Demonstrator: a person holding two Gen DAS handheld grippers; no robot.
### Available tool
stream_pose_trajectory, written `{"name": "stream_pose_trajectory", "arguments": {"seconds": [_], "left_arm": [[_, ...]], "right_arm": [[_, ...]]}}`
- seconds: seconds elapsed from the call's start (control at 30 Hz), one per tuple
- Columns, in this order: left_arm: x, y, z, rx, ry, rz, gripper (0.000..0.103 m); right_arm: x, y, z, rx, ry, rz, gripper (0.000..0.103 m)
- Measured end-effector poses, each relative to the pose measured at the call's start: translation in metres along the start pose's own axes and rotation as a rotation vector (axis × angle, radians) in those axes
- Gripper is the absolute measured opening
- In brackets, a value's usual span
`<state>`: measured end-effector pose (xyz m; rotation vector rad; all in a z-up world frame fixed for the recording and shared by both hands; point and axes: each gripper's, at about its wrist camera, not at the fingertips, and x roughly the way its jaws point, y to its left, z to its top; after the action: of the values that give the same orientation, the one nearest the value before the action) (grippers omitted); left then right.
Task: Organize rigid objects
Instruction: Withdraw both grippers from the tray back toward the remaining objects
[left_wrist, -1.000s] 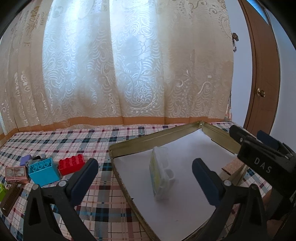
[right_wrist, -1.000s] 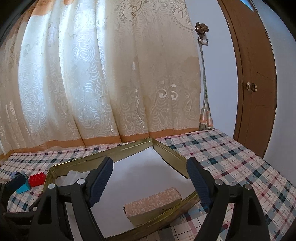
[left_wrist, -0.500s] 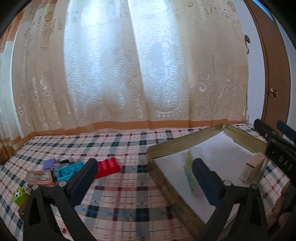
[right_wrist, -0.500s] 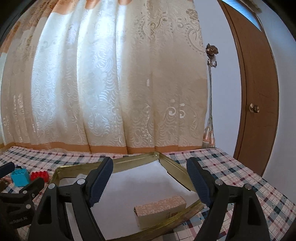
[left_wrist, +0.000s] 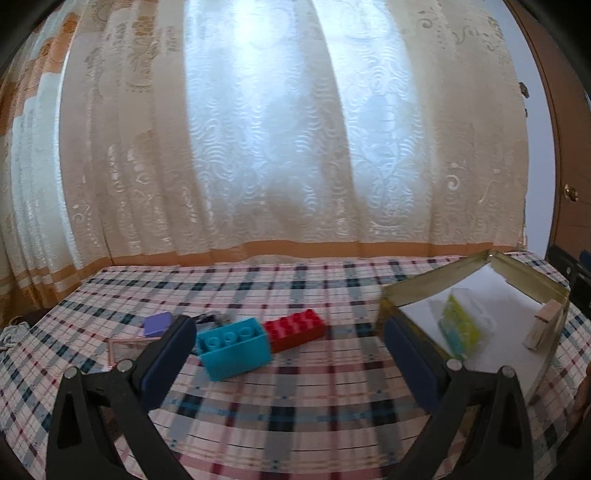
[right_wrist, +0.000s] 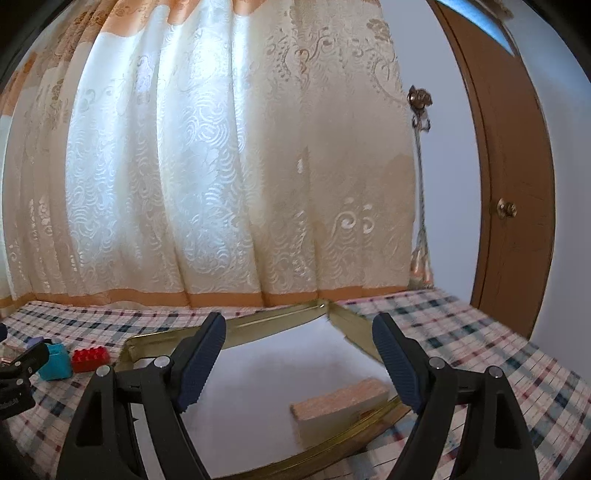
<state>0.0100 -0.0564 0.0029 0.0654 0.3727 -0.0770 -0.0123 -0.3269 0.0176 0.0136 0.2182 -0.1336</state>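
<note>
Toy bricks, the loose things still to be sorted, fill the middle of the left wrist view. A teal brick (left_wrist: 233, 348) lies on the checked tabletop (left_wrist: 295, 406) with a red brick (left_wrist: 295, 329) touching its right end. A small purple block (left_wrist: 158, 324) and a flat pinkish card (left_wrist: 122, 349) sit just behind the left finger. A second ago this camera faced the gold-rimmed tray (left_wrist: 417, 288); now the tray has slid to the right edge and the bricks have come to the centre. The picture is slightly blurred. Inside the tray, a clear packet with a yellow-green insert (left_wrist: 460, 328) stands on edge, and a small patterned box (left_wrist: 543, 328) leans by the near rim. The left claw (left_wrist: 286, 363) is wide and holds nothing; the teal brick lies ahead, between the lines of its fingers. This swing suggests the bricks are the next pick, probably the teal one, though nothing is touched yet.

In the right wrist view little has changed. The right claw (right_wrist: 299, 363) is wide and empty, hanging over the tray's white floor (right_wrist: 266, 373). The patterned box (right_wrist: 341, 404) rests inside against the near rim. The two bricks show at far left, outside the tray, beside the tip of the left claw. Two items appear placed; the bricks, block and card remain outside.
</note>
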Motion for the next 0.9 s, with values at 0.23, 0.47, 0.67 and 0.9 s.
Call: {"name": "stream_pose_trajectory", "arguments": {"seconds": [0.23,0.47,0.67,0.9], "left_arm": [[0.001,0.02,-0.001,-0.008,-0.001,0.022,0.103],[0.002,0.037,-0.002,-0.019,0.006,0.035,0.103],[0.003,0.056,-0.004,-0.04,0.018,0.04,0.103],[0.005,0.08,-0.006,-0.065,0.033,0.041,0.103]], "right_arm": [[-0.002,0.023,-0.005,-0.015,0.036,0.015,0.084],[-0.006,0.059,-0.008,-0.037,0.05,0.042,0.084],[-0.01,0.096,-0.01,-0.069,0.052,0.089,0.084],[-0.013,0.13,-0.014,-0.07,0.073,0.141,0.084]]}}
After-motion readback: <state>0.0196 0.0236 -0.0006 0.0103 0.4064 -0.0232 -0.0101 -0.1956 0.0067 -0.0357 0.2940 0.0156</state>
